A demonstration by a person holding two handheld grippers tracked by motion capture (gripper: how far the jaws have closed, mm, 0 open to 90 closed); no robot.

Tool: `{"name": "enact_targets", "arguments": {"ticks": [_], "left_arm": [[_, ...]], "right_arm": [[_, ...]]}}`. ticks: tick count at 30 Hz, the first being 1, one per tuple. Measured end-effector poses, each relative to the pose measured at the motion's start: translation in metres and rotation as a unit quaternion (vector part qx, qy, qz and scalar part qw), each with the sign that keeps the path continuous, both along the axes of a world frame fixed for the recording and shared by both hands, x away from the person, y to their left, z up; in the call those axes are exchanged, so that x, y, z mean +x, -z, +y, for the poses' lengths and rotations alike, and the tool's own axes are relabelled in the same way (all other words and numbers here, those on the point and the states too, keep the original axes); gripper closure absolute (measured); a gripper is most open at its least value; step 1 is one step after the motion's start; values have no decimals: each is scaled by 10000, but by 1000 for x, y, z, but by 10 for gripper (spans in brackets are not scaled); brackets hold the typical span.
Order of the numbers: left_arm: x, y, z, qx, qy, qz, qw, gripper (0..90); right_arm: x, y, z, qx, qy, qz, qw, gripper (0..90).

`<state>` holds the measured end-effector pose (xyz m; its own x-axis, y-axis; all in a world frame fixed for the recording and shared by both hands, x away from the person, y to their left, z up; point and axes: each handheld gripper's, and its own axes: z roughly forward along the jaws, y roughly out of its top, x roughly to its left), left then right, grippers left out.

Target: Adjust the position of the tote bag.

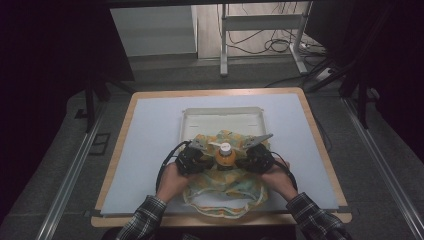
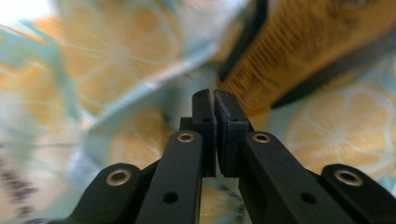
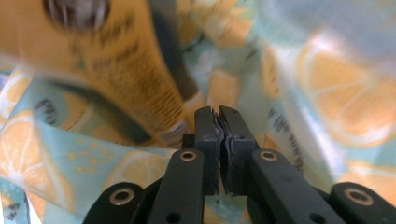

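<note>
Standing upright on the lemon-print bag [image 1: 226,175] at the table's [image 1: 150,130] near middle: orange bottle [image 1: 225,158], white cap up, just in front of the white tray [image 1: 220,116]. Flanked closely by left gripper [image 1: 200,150] and right gripper [image 1: 252,150], each jaw pair closed; right seemingly pinching a sliver of bag cloth, left's hold impossible to confirm. Bottle label close beside both jaw tips in the gripper views [image 2: 299,51] [image 3: 116,60]. Risks judged: uneven lift of the cloth tipping the bottle; thin pinch slipping free; bottle rolling off toward the tray. Recommended: raising both sides together, slowly.
</note>
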<state>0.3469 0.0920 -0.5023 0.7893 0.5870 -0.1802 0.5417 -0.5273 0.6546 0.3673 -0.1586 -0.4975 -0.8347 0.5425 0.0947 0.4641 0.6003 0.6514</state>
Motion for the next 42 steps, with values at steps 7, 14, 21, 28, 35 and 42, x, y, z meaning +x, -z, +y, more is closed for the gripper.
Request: {"name": "enact_targets", "arguments": {"ticks": [7,14,21,28,35,42], "left_arm": [[-15,15,-1,-19,256,340,9991,878],[-30,25,3,-63,435,525,9976,879],[-46,27,4,-166,597,631,9961,879],[-62,29,3,-288,731,775,9939,880],[-69,28,3,-345,847,883,9919,876],[-49,-4,6,-400,481,319,9975,872]], "right_arm": [[-14,12,-1,-139,-195,160,9996,860],[-31,17,-2,-263,-422,214,9985,865],[-47,19,-5,-277,-627,262,9973,870],[-64,20,-6,-311,-833,346,9954,878],[-74,19,-7,-346,-955,400,9940,875],[-57,-4,-5,-124,-766,37,9970,861]]}}
